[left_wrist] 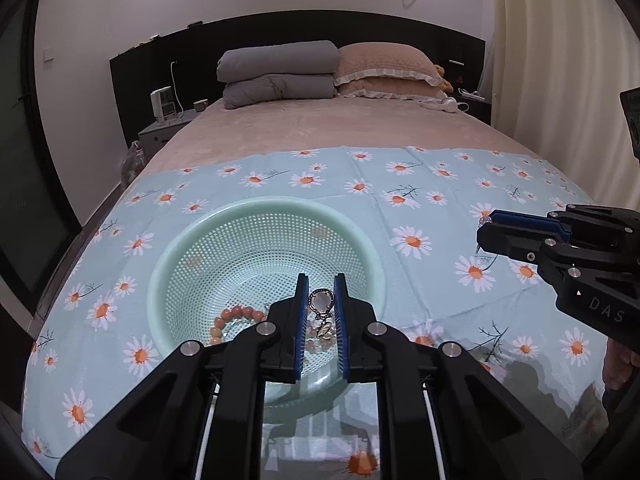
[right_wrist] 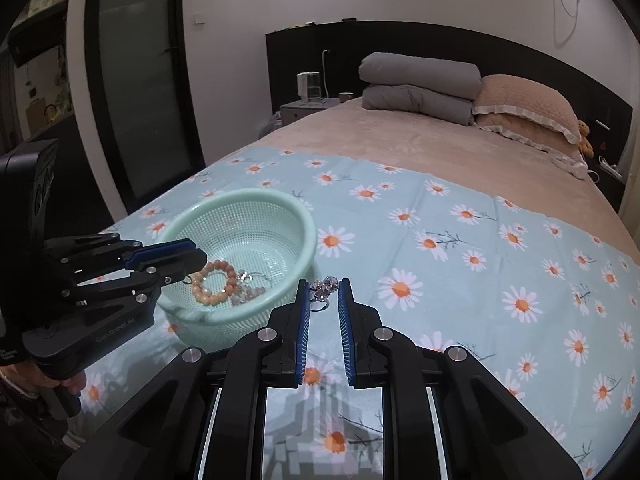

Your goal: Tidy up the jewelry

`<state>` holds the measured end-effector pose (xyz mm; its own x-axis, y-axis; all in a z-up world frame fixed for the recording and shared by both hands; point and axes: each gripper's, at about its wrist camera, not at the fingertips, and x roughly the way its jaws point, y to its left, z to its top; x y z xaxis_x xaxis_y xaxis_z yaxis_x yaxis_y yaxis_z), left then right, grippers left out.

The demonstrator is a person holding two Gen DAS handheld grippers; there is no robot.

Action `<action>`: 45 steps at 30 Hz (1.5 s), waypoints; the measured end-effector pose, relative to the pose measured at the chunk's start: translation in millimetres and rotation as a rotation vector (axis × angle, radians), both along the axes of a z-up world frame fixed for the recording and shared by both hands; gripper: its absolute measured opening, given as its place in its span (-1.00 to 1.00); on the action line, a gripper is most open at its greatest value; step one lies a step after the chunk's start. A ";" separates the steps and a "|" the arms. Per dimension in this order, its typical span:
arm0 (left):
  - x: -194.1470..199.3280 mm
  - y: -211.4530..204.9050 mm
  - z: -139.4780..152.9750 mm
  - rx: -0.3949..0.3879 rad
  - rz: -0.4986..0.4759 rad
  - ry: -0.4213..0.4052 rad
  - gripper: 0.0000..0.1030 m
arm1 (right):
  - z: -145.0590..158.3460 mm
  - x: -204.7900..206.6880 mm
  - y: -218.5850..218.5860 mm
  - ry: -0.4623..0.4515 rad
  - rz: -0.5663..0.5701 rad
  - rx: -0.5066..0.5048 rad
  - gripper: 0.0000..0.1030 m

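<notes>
A mint green mesh basket (left_wrist: 200,236) (right_wrist: 296,216) sits on a daisy-print cloth (left_wrist: 400,176) (right_wrist: 460,248). In it lie an orange bead bracelet (left_wrist: 228,320) (right_wrist: 214,284) and some pale jewelry (right_wrist: 250,292). My left gripper (left_wrist: 321,292) (right_wrist: 192,258) is over the basket, shut on a round silver pendant (left_wrist: 321,302) that hangs between its pads. My right gripper (right_wrist: 324,290) (left_wrist: 486,228) is just right of the basket above the cloth, shut on a sparkly crystal ring (right_wrist: 326,285) (left_wrist: 485,220).
The cloth covers the near end of a beige bed (left_wrist: 320,124). Folded grey quilts (left_wrist: 276,76) and a pink pillow (left_wrist: 384,68) lie at the headboard. A nightstand (right_wrist: 304,110) with an appliance stands at the bed's left. Curtains (left_wrist: 560,60) hang at the right.
</notes>
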<state>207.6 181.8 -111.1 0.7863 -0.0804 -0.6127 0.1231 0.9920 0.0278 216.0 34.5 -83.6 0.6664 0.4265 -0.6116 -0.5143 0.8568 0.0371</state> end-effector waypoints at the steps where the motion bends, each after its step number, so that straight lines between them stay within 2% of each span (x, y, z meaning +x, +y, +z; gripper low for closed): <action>1: 2.1 5.3 -0.7 0.001 0.008 -0.001 -0.75 | -0.8 2.6 7.9 0.003 0.013 0.003 -0.74; 6: 11.2 27.0 -9.0 -0.003 0.053 0.002 -0.76 | -8.3 12.6 37.8 0.015 0.047 0.019 -0.74; 16: 22.8 57.1 -29.4 -0.008 0.109 0.031 -0.76 | -32.0 29.9 67.1 0.056 0.063 0.027 -0.73; 25: 26.0 57.7 -33.3 -0.009 0.109 0.036 -0.75 | -37.7 30.0 76.4 0.058 0.070 0.017 -0.73; 29: 25.3 55.9 -34.3 0.016 0.123 0.029 -0.72 | -36.8 30.6 75.2 0.066 0.058 0.021 -0.69; 30: 23.9 55.8 -33.5 0.023 0.134 0.018 -0.63 | -36.5 32.2 74.0 0.070 0.049 0.028 -0.52; 31: 22.7 55.9 -32.3 0.027 0.144 0.011 -0.05 | -35.9 33.7 70.9 0.074 0.040 0.040 -0.31; 32: 20.5 57.6 -30.3 0.033 0.176 -0.005 0.36 | -34.4 33.9 67.0 0.068 0.025 0.054 0.08; 33: 18.3 60.2 -27.3 0.037 0.207 -0.028 0.46 | -32.3 34.0 62.8 0.061 0.014 0.072 0.25; 34: 16.2 63.3 -24.6 0.020 0.209 -0.042 0.57 | -29.9 34.7 58.5 0.059 0.006 0.090 0.32; 36: 12.5 68.0 -18.2 -0.015 0.214 -0.062 0.74 | -25.7 36.3 51.7 0.062 -0.007 0.122 0.51; 37: 11.8 68.9 -16.0 -0.019 0.223 -0.068 0.85 | -24.0 36.9 49.8 0.061 -0.013 0.129 0.51; 45: 12.7 69.3 -14.7 0.030 0.257 -0.055 0.88 | -18.0 38.8 41.6 0.046 -0.050 0.131 0.51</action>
